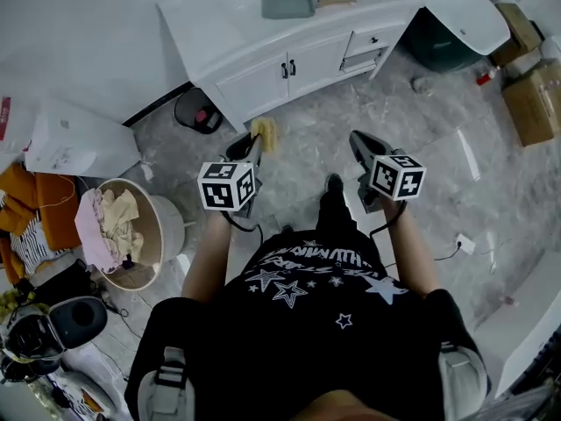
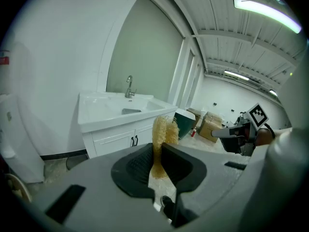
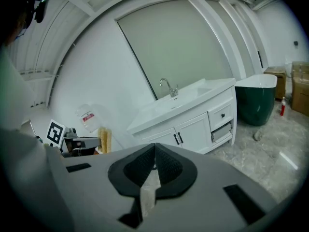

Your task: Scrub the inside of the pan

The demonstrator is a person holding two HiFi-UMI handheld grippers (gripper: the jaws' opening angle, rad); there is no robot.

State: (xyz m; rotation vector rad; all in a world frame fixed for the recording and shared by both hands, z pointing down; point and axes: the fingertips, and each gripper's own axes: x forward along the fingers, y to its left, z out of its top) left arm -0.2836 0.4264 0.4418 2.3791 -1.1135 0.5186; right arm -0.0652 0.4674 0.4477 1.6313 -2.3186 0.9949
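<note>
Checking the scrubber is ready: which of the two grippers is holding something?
The left gripper, clamped on the yellow fibrous scrubber; the right gripper has its jaws shut together with nothing between them.

Open floor (image 1: 421,130) ahead (marbled), vanity (image 1: 263,82) beyond

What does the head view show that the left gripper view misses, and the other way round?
Only the head view shows the person's starred black shirt and the marker cube on the left gripper. Only the left gripper view shows the faucet and ceiling lights. Both show the white sink cabinet, the right gripper, and the yellow scrubber pinched in the left jaws.
</note>
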